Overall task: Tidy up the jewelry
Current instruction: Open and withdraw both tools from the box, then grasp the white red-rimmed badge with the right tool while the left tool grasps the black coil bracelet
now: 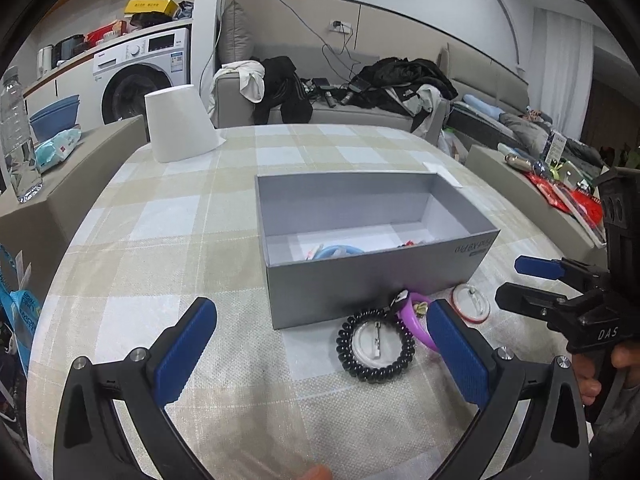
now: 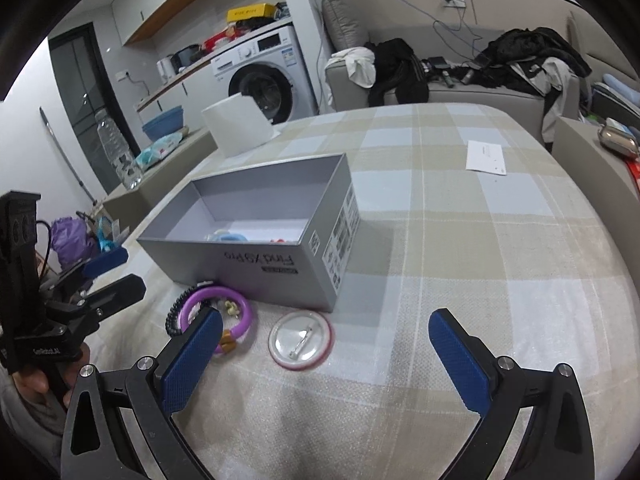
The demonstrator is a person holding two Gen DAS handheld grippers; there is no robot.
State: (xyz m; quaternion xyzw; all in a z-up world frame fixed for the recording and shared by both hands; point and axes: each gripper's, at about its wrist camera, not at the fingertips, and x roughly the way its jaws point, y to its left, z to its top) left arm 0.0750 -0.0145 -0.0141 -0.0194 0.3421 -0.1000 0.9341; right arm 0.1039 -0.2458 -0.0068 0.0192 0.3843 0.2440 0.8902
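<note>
1. Grey cardboard box [image 1: 372, 280] sits open on the checked tablecloth [image 1: 160, 240]; a blue ring [image 1: 336, 251] already lies inside.
2. Loose pieces lie just in front of the box: black bead bracelet [image 1: 374, 374], purple bangle [image 2: 244, 312], pin badge [image 2: 300, 340].
3. My left gripper [image 1: 320, 356] hovers low, fingers wide, empty.
4. My right gripper [image 2: 326, 364] hovers likewise, wide and empty, badge nearest.
5. Step in hand, as I judge: choosing the next piece. The flat badge calls for an edge grip.

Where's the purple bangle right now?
The purple bangle lies on the tablecloth against the grey box's near wall, between the black bead bracelet and the round badge.
</note>
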